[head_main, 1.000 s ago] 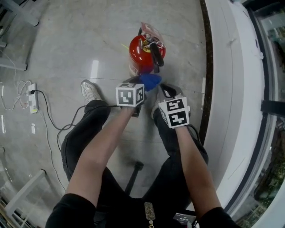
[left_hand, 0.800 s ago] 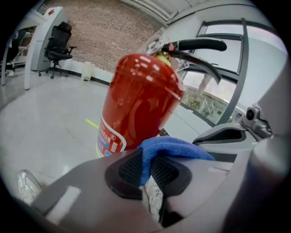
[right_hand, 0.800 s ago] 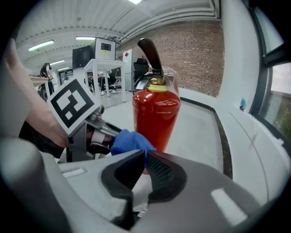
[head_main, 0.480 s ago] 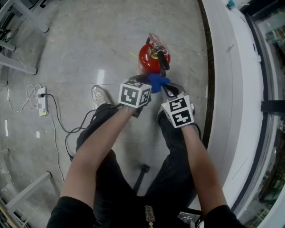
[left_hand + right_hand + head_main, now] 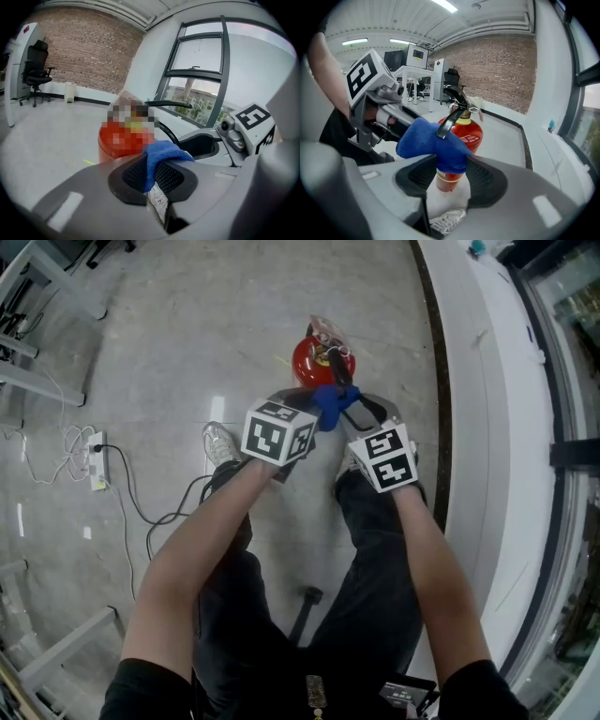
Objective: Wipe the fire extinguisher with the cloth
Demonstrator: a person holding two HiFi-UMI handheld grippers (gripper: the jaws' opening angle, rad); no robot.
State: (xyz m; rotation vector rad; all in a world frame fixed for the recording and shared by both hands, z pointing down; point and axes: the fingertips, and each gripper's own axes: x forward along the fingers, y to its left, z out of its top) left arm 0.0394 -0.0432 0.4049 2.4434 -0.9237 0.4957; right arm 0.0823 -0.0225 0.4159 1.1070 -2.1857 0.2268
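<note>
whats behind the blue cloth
The red extinguisher, standing on the floor. Its top, one side and base show; the cloth covers the middle of its body.

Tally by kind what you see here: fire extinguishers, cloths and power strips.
Fire extinguisher: 1
Cloth: 1
Power strip: 1
Total: 3

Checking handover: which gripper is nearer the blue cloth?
Left. The left gripper pinches the blue fabric cloth between its jaws. The jaws of the right gripper have just been opening; the cloth's end hangs loose between them.
</note>
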